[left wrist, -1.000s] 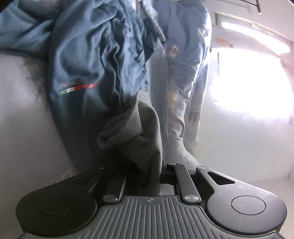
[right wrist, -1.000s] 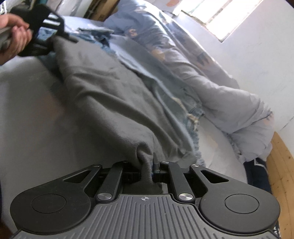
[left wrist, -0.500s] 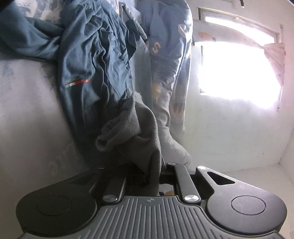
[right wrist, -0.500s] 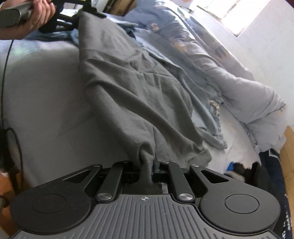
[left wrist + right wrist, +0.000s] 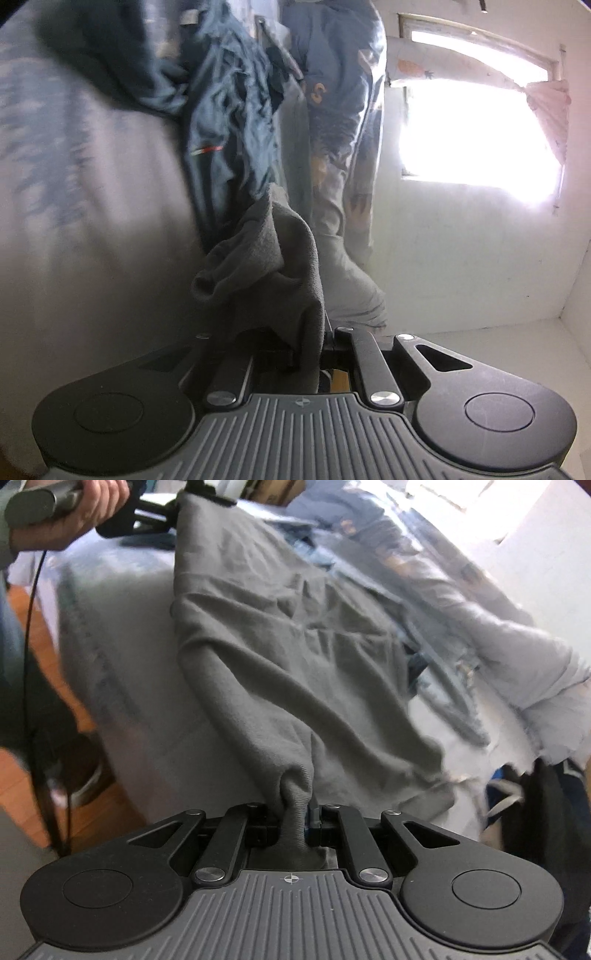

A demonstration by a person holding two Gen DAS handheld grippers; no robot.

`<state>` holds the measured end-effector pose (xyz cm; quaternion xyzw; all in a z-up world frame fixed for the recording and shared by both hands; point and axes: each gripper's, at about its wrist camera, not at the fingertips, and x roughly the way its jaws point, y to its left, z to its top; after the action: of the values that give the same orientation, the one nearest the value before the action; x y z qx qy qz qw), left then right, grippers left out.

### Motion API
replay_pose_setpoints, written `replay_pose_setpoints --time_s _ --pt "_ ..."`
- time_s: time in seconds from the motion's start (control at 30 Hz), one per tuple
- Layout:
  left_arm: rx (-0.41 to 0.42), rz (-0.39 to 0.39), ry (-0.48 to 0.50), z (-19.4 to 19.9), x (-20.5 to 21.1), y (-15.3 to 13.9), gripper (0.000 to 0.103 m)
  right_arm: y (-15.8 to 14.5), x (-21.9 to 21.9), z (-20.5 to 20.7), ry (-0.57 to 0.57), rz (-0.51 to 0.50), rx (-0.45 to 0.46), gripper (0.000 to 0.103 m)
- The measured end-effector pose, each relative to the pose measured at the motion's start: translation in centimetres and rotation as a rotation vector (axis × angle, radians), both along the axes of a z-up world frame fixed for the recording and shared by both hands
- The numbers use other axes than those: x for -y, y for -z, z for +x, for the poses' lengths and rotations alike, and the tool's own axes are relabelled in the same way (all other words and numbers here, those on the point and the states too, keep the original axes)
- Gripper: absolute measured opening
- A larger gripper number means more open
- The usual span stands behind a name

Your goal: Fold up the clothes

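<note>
A grey garment (image 5: 295, 653) is stretched between my two grippers above the bed. My right gripper (image 5: 301, 814) is shut on one bunched corner of it. My left gripper (image 5: 314, 343) is shut on another corner, which shows as a crumpled grey fold (image 5: 266, 266) in the left wrist view. In the right wrist view the left gripper (image 5: 184, 494) appears at the top left, held by a hand (image 5: 74, 513), with the garment hanging from it. The cloth sags in folds between the two grips.
The bed's pale sheet (image 5: 122, 672) lies under the garment. A blue garment with a striped logo (image 5: 225, 122) and a light blue quilt (image 5: 517, 657) lie beyond. Wooden floor (image 5: 22, 768) is at the left, dark items (image 5: 535, 797) at the right. A bright window (image 5: 476, 136) is ahead.
Both grippers have pulled back from the clothes pile toward the bed's edge, drawing the grey garment with them. The floor now shows in the right wrist view.
</note>
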<state>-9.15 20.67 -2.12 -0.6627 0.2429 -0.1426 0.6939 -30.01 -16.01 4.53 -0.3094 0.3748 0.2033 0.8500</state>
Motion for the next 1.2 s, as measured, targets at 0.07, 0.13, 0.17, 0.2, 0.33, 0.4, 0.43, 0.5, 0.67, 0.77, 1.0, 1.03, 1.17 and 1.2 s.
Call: replay_pose_setpoints --time_s 0.07,0.13,0.17,0.2,0.33,0.4,0.43,0.5,0.67,0.77,1.0,1.03,1.17,1.2 --pt "-0.037 0.019 0.002 -0.5 -0.2 0.6 0.013 0.7 -0.1 -0.3 0.003 0.005 -0.019 0.013" --pt "-0.061 0.037 0.001 -0.7 -0.4 1.2 0.013 1.2 -0.4 -0.6 0.008 0.008 -0.030 0.017" --pt "-0.073 0.046 0.000 -0.7 -0.5 1.4 0.013 1.2 -0.6 -0.6 0.011 0.010 -0.032 0.021" --pt "-0.085 0.055 0.000 -0.8 -0.7 1.7 0.013 1.3 -0.8 -0.6 0.012 0.009 -0.033 0.023" --pt "-0.092 0.066 0.003 -0.7 -1.0 2.3 0.013 1.3 -1.2 -0.7 0.015 0.006 -0.046 0.033" --pt "-0.088 0.070 0.007 -0.7 -1.0 2.4 0.013 1.1 -1.3 -1.0 0.010 0.008 -0.053 0.038" --pt "-0.083 0.072 0.009 -0.7 -1.1 2.3 0.013 1.0 -1.3 -1.2 0.008 0.008 -0.056 0.039" --pt "-0.073 0.075 0.014 -0.9 -1.1 2.1 0.013 0.7 -1.2 -1.3 -0.001 0.015 -0.066 0.049" --pt "-0.061 0.084 0.020 -1.0 -1.1 2.1 0.013 -1.1 -1.1 -1.4 0.000 0.083 -0.081 0.057" --pt "-0.073 0.089 0.018 -1.1 -1.2 2.3 0.013 -2.9 -0.9 0.4 0.028 0.162 -0.056 0.058" --pt "-0.063 0.176 0.028 -1.1 -0.9 1.7 0.013 -5.5 -0.9 6.9 0.090 0.340 0.001 0.063" --pt "-0.059 0.194 0.029 -1.0 -0.8 1.5 0.013 -5.2 -1.1 8.1 0.094 0.350 0.003 0.063" --pt "-0.046 0.258 0.035 -0.8 -0.5 0.9 0.013 -3.4 -2.3 12.2 0.126 0.336 0.002 0.063" --pt "-0.045 0.262 0.035 -0.7 -0.5 0.8 0.013 -2.8 -2.5 12.8 0.136 0.339 -0.001 0.063"
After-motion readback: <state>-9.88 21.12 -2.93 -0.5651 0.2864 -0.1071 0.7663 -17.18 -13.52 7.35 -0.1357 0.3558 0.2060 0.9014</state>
